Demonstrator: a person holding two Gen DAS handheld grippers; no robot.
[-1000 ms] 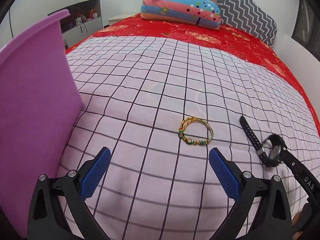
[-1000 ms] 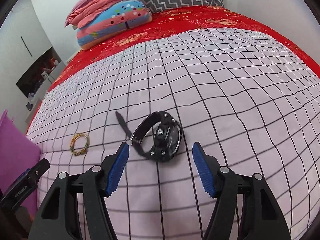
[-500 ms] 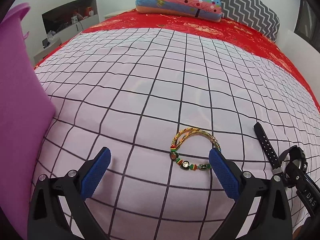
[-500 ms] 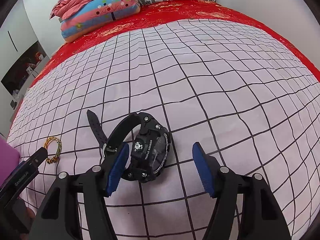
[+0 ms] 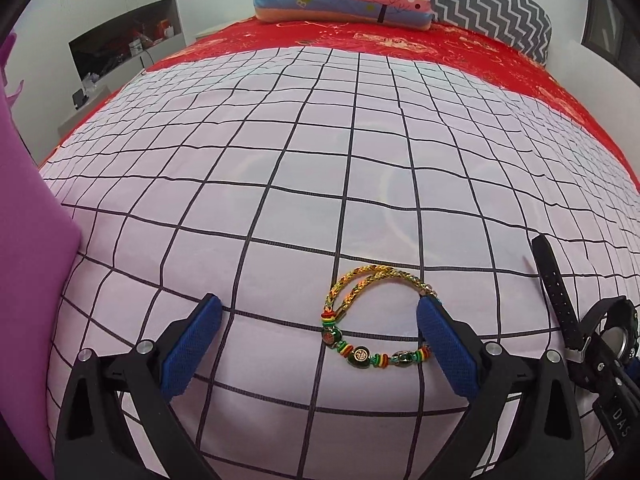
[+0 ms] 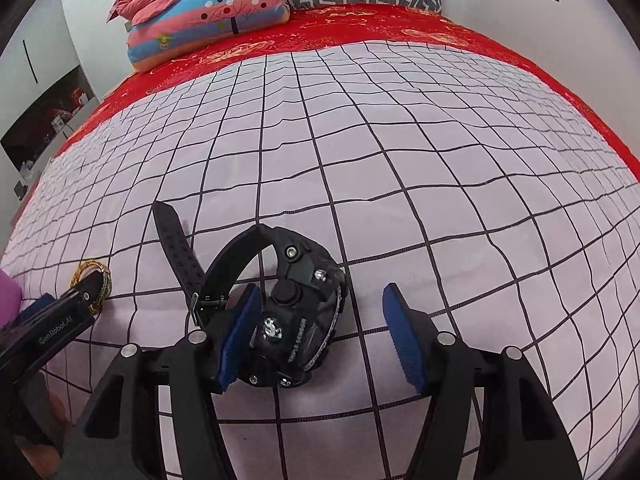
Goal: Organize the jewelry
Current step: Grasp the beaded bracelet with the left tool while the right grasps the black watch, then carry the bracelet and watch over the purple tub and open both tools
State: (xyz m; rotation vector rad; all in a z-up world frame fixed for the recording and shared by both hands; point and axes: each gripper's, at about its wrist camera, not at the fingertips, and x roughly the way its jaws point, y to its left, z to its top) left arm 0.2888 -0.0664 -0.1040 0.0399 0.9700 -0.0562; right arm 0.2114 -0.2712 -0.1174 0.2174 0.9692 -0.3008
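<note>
Basically right gripper [image 6: 320, 336], jaws just closing but not clamped, straddles black watch [image 6: 296, 320] lying by its left pad, strap toward bed's left edge; left gripper [image 5: 320, 344] gapes over beaded bracelet [image 5: 376, 320] near bed's foot.

Matt black plastic watch [image 6: 296, 320] and glossy braided gold bracelet [image 5: 372, 320] on smooth checked cloth sheet [image 5: 320, 160].

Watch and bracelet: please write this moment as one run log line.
left gripper: open over bracelet | right gripper: closing around watch, no grip yet
</note>
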